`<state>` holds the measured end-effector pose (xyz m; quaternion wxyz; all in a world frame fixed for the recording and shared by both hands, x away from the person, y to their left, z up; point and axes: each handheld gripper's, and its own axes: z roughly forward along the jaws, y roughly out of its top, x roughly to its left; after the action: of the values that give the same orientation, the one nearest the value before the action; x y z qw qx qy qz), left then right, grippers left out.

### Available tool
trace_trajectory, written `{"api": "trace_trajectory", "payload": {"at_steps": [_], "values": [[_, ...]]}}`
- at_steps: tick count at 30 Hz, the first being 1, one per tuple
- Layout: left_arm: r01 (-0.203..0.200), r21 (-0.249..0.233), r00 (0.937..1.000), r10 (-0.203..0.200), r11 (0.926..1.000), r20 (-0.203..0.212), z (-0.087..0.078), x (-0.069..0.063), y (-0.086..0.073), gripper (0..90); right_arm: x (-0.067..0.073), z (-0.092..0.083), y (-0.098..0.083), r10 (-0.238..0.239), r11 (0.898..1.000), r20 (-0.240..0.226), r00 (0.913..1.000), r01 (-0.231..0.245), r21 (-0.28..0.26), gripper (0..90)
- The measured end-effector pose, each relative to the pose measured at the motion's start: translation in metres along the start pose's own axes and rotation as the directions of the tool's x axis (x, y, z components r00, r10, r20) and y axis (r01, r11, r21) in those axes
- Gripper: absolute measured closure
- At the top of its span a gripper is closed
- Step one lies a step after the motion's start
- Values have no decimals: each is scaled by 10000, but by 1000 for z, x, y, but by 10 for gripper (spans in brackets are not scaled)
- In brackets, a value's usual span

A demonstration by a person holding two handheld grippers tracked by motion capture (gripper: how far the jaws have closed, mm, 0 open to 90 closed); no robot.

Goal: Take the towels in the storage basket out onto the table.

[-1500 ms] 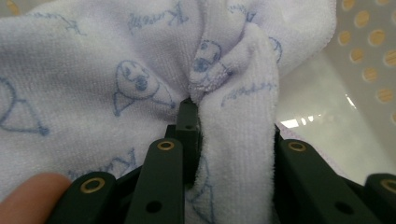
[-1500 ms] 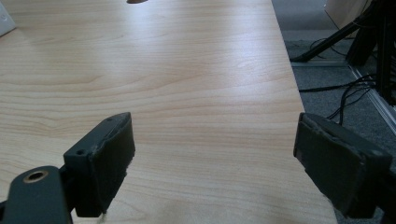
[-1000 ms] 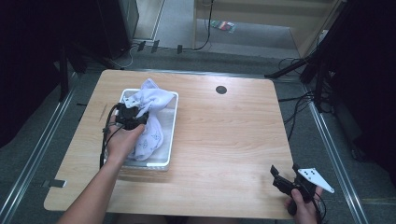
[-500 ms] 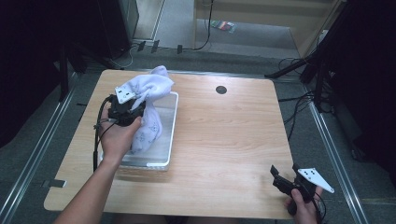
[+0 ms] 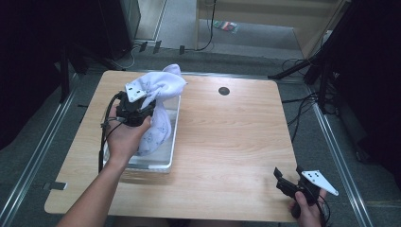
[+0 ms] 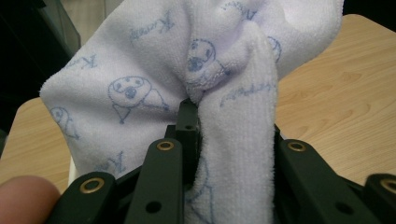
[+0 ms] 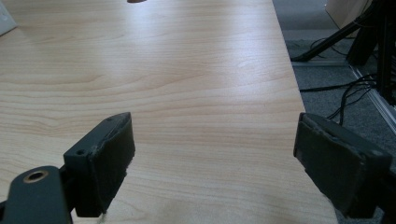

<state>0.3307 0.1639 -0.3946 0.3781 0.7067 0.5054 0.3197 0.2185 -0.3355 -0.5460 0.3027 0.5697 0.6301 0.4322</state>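
Note:
A white towel (image 5: 158,90) printed with small blue seal drawings hangs lifted above a clear plastic bin (image 5: 171,142) on the left half of the wooden table. My left gripper (image 5: 142,108) is shut on the towel (image 6: 224,93); its jaws pinch a fold of the cloth, and the lower end still trails into the bin. My right gripper (image 5: 288,174) rests near the table's front right corner, open, with bare wood between its jaws (image 7: 215,154).
The wooden table (image 5: 236,137) has a round dark grommet hole (image 5: 224,91) near its far edge. Cables and dark stands lie on the floor beyond the table and to its right. A metal rail runs along each side.
My left gripper has risen and moved toward the far edge, pulling the towel up out of the bin. The right gripper has stayed in place.

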Motion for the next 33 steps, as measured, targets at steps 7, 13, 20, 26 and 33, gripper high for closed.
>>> {"api": "trace_trajectory", "payload": {"at_steps": [7,13,20,26,33], "values": [[-425,101,9989,423,9990,215,4,-16,9,716,0,0,0,-17,10000,-21,10000,17,-18,126],[-653,42,9970,651,9979,429,6,-33,18,715,0,0,0,-25,10000,-27,10000,25,-25,125],[-1037,-47,9927,1038,9946,615,8,-54,27,714,0,0,0,-43,10000,-42,10000,43,-41,125],[-1161,-31,9891,1159,9932,913,11,-73,32,713,-1,0,0,-44,10000,-52,10000,43,-40,125],[-1239,-42,9825,1233,9923,1393,16,-94,36,711,-1,-1,0,-32,10000,-49,10000,31,-48,125]]}}
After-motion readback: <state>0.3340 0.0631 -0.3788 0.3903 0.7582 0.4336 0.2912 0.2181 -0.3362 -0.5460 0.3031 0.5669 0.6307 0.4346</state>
